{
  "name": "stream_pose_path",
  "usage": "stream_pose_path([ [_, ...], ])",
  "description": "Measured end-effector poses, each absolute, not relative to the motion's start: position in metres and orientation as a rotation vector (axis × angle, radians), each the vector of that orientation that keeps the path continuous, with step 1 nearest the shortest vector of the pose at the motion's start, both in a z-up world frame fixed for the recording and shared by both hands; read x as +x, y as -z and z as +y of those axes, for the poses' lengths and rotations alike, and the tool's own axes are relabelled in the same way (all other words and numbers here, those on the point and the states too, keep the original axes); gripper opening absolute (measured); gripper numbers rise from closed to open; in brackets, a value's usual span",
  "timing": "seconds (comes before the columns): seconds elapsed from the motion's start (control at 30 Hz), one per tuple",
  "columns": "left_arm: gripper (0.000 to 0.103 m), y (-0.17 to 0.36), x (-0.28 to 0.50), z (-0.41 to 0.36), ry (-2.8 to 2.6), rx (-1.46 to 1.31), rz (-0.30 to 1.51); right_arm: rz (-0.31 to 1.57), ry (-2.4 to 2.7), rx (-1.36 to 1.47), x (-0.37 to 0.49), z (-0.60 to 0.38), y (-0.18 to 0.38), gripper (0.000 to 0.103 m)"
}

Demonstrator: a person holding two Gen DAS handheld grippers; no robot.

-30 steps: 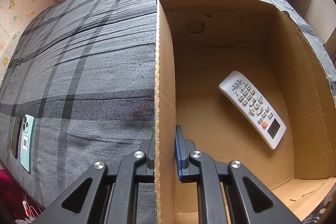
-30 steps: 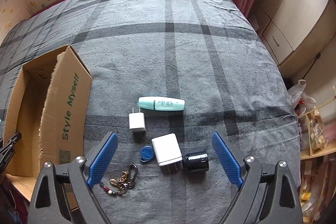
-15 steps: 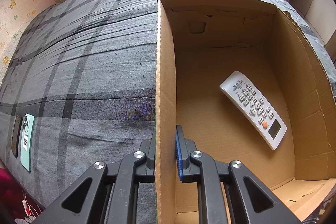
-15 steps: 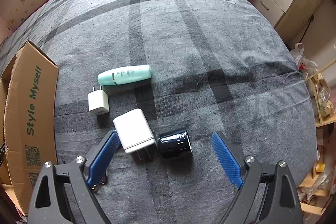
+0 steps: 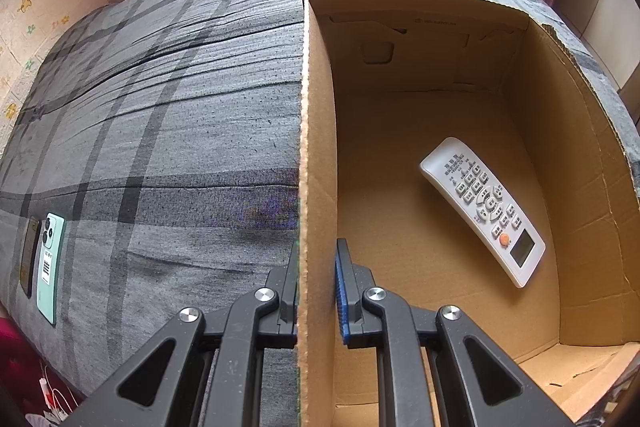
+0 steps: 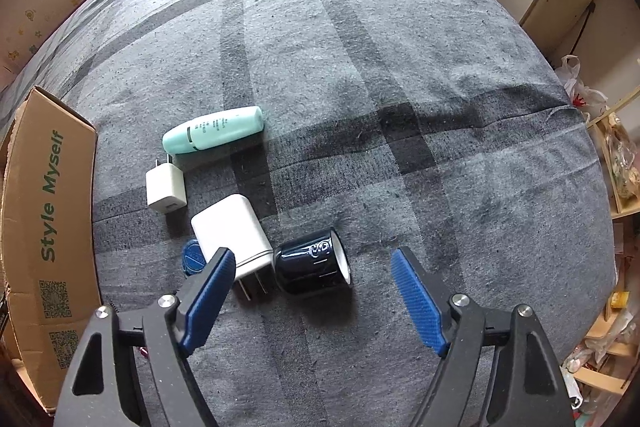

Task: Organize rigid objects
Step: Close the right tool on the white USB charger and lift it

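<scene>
Dark cup (image 6: 313, 264) lies on its side on the grey plaid bedspread (image 6: 360, 87), touching the prongs of a big white charger (image 6: 232, 231), between the fingers of the right gripper (image 6: 310, 267). Those jaws stand wide and have just been closing, not yet pressing on it. It looks glossy, hard and breakable, so likely slippery; squeezing across the round body near the middle seems safest. The left gripper (image 5: 318, 267) is clamped on the cardboard box (image 5: 316, 147) wall, steadying it; a remote (image 5: 482, 209) lies inside.
</scene>
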State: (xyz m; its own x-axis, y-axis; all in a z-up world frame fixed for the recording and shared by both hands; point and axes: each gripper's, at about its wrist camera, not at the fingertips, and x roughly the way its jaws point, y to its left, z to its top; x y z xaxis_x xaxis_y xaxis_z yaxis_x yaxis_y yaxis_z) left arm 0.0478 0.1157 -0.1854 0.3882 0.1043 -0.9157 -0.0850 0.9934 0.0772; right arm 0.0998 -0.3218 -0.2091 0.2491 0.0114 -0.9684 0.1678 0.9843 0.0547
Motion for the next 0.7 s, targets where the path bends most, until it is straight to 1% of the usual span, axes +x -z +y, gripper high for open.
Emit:
stream_pose_path([
  [0.33,0.016,0.185,0.048,0.114,-0.125,0.021,1.166,1.323,0.041,0.081,0.118,-0.299,0.202,0.083],
  [0.7,0.016,0.186,0.050,0.115,-0.125,0.020,1.173,1.382,-0.053,0.031,0.137,-0.268,0.221,0.082],
])
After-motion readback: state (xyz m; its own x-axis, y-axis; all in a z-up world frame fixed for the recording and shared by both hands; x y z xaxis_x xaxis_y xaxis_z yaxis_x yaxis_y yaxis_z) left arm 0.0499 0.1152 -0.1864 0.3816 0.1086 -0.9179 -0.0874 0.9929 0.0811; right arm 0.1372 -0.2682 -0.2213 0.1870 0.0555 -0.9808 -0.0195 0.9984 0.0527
